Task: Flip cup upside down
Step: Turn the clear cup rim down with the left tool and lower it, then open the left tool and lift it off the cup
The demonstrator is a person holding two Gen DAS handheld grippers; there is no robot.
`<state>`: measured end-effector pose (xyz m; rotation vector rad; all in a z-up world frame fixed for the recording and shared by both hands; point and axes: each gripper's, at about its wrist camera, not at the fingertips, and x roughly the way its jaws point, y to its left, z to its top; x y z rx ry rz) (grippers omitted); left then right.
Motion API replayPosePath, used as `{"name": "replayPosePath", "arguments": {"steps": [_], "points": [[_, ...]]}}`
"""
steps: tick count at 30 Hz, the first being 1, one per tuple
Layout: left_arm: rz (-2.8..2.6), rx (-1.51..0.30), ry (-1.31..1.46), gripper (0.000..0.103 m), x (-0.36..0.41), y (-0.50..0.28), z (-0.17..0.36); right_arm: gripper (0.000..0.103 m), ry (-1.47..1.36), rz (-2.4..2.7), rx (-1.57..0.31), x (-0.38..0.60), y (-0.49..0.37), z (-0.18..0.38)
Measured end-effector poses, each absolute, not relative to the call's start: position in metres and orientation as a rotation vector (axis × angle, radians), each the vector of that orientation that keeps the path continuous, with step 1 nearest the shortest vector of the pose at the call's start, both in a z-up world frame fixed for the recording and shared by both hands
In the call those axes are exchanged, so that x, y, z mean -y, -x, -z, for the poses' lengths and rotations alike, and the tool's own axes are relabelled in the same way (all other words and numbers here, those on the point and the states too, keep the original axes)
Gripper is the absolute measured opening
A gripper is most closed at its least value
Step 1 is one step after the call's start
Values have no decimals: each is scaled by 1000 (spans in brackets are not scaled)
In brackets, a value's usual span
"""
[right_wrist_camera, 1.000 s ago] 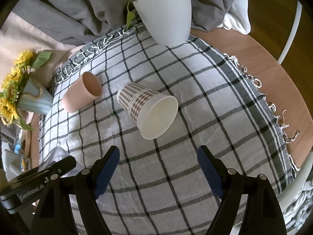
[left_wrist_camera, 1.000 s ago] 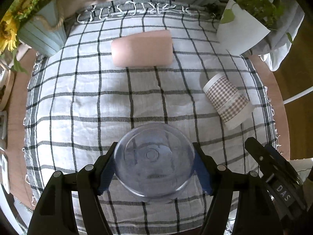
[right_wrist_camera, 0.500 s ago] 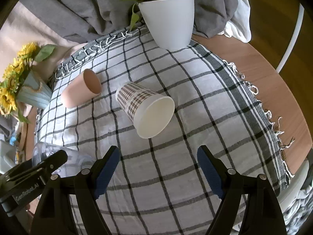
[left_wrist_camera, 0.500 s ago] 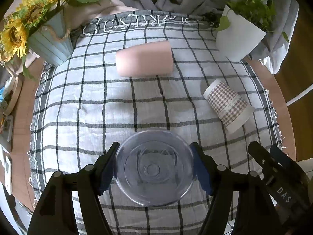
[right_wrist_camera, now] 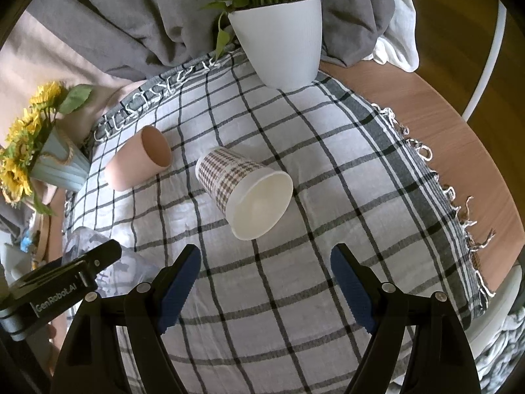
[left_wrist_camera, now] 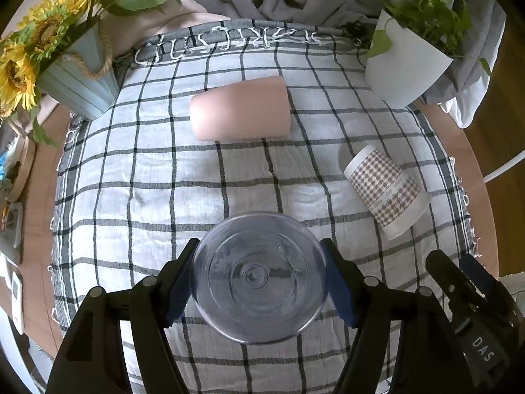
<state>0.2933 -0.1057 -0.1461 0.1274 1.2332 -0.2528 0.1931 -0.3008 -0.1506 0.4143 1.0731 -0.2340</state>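
My left gripper [left_wrist_camera: 259, 279] is shut on a clear plastic cup [left_wrist_camera: 259, 275], held above the checked cloth [left_wrist_camera: 157, 177] with its round end facing the camera. The same cup [right_wrist_camera: 98, 256] shows at the left of the right wrist view, under the left gripper's body. A checked paper cup [right_wrist_camera: 244, 192] lies on its side ahead of my right gripper [right_wrist_camera: 262, 279], which is open and empty; it also shows in the left wrist view [left_wrist_camera: 387, 190]. A pink cup [left_wrist_camera: 241, 108] lies on its side further back, seen too in the right wrist view [right_wrist_camera: 137, 159].
A white plant pot [right_wrist_camera: 279, 42] stands at the back right and a pale blue vase of sunflowers [left_wrist_camera: 78, 78] at the back left. The round wooden table's edge [right_wrist_camera: 459, 124] shows at the right. Grey fabric [right_wrist_camera: 124, 16] lies behind the table.
My left gripper has lifted and pulled back with the clear cup, so more of the far table shows. The right gripper has backed off slightly. The lying cups have not moved.
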Motion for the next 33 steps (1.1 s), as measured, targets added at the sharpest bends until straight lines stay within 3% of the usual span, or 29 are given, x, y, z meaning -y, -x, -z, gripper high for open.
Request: {"name": "replayPosePath", "arguments": {"steps": [4,29,33], "points": [[276,-1252,-103,81,105,-293,150,82,-409,237,-1065,300,-194,147],[296,-1247,-46,81,99,-291,149,82,-376,222,-1045,294,-195,137],[304,-1164,-25,93,97,-278,131,82,-386,223,-1014,297,-188,128]]}}
